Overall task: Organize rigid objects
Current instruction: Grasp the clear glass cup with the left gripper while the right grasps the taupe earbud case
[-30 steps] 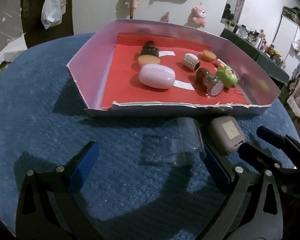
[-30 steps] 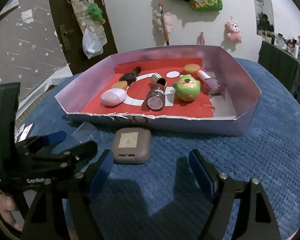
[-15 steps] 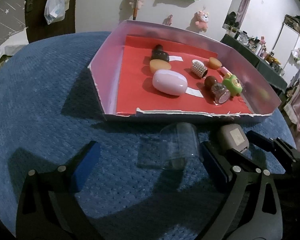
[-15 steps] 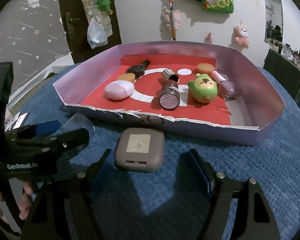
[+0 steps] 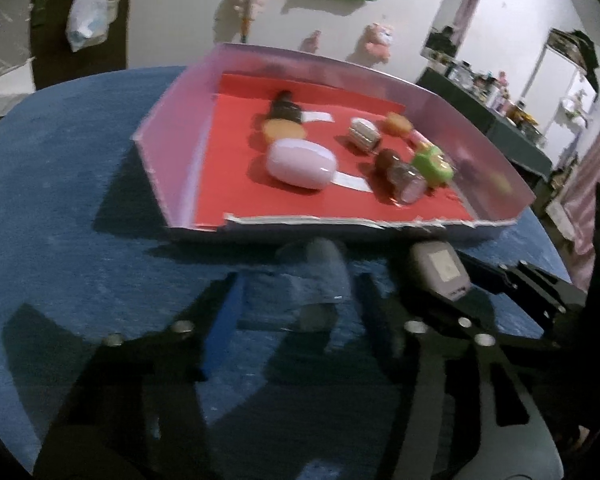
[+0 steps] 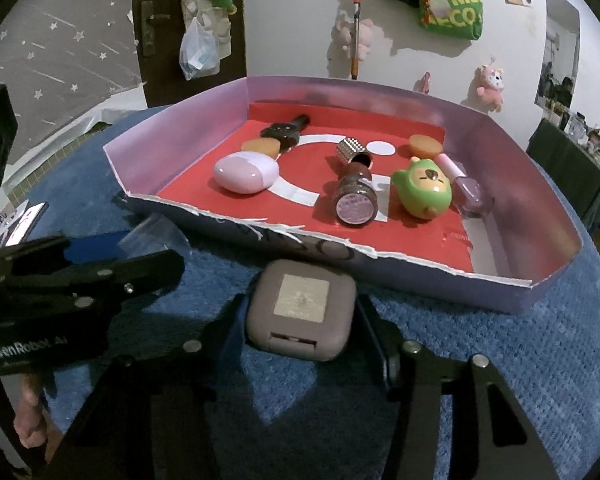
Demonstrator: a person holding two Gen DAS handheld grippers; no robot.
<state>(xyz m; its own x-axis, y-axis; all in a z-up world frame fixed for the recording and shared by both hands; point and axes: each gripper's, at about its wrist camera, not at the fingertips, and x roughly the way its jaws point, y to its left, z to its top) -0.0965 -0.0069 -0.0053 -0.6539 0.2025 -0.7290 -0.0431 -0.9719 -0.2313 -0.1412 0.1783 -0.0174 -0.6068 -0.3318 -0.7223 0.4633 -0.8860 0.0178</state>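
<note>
A clear plastic cap [image 5: 320,276] lies on the blue cloth between the fingers of my left gripper [image 5: 300,300], whose jaws have closed in on its sides. A taupe square case [image 6: 302,314] lies in front of the tray; my right gripper [image 6: 300,328] has its jaws against both sides of it. The case also shows in the left wrist view [image 5: 440,270]. The pink-walled tray [image 6: 420,276] with a red floor holds a pink oval case [image 6: 246,172], a brown bottle [image 6: 354,196], a green figure [image 6: 422,194] and several other small items.
The round table is covered in blue cloth [image 6: 500,360]. The left gripper shows at the left of the right wrist view [image 6: 80,280]. A phone-like object [image 6: 20,222] lies at the table's left edge. A wall with hanging toys stands behind the tray.
Both grippers have moved forward and closed: the left around the clear cap, the right around the taupe case. Both were wide open before.
</note>
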